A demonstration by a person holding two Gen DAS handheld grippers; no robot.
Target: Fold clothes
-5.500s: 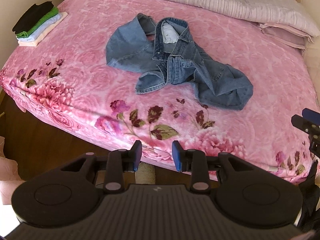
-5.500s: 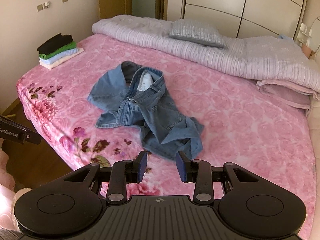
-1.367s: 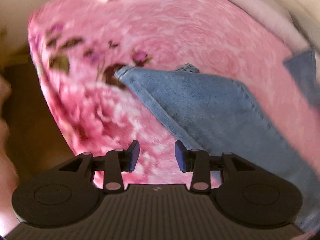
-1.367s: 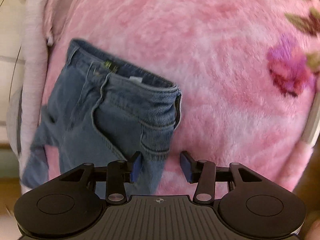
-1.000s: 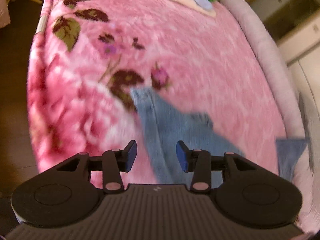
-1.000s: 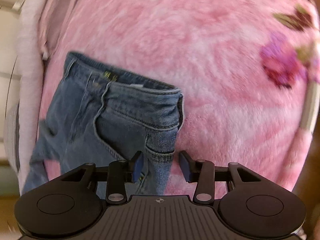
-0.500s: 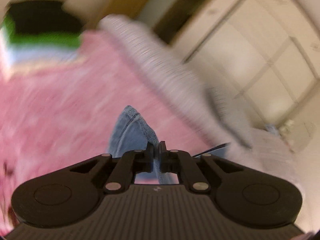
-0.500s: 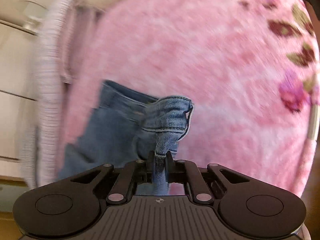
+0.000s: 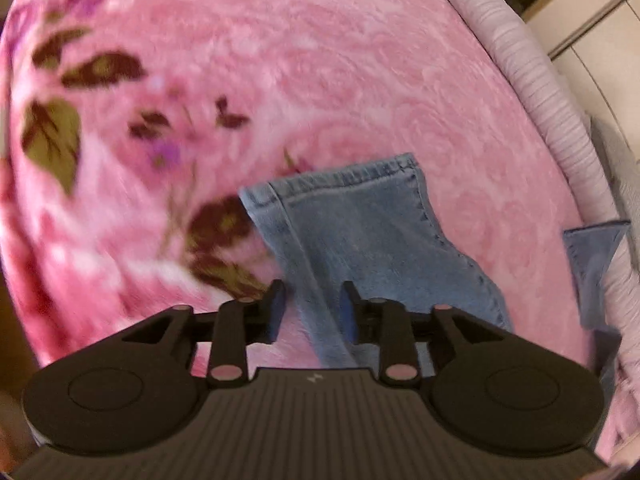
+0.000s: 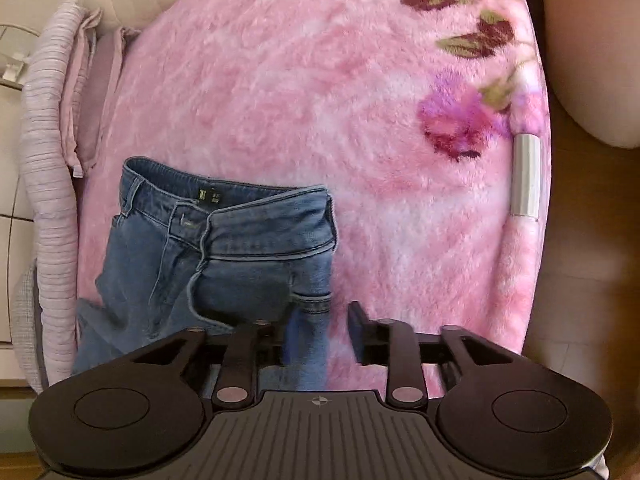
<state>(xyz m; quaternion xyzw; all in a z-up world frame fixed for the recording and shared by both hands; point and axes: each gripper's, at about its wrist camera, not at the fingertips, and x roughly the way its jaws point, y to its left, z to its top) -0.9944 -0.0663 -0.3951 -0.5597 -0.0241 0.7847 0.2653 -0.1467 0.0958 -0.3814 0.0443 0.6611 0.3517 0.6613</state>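
Both tongs were pinched onto denim half a second ago; now our left tongs and right tongs stand with their jaws apart, fabric lying loose between them and nothing gripped. Since the crumpled heap of a few seconds back, the jeans have been drawn out lengthwise on the bed.

We see the waistband near the pillow-end edge of the bed in the right view, fly facing up, and one leg hem stretched toward the bed's flowered foot-side edge in the left view. A second patch of denim shows by the rolled quilt; we cannot tell whether it is the other leg.

We judge the denim fairly heavy and limp: it droops from a pinch, yet it holds a crease better than thin cloth, and the plush bedspread likely drags on it rather than letting it slide. The thick stitched places look like the firmest holds, namely the waistband corner by the belt loop and the doubled hem at the leg's end. A pinch on one layer mid-leg would probably bunch.
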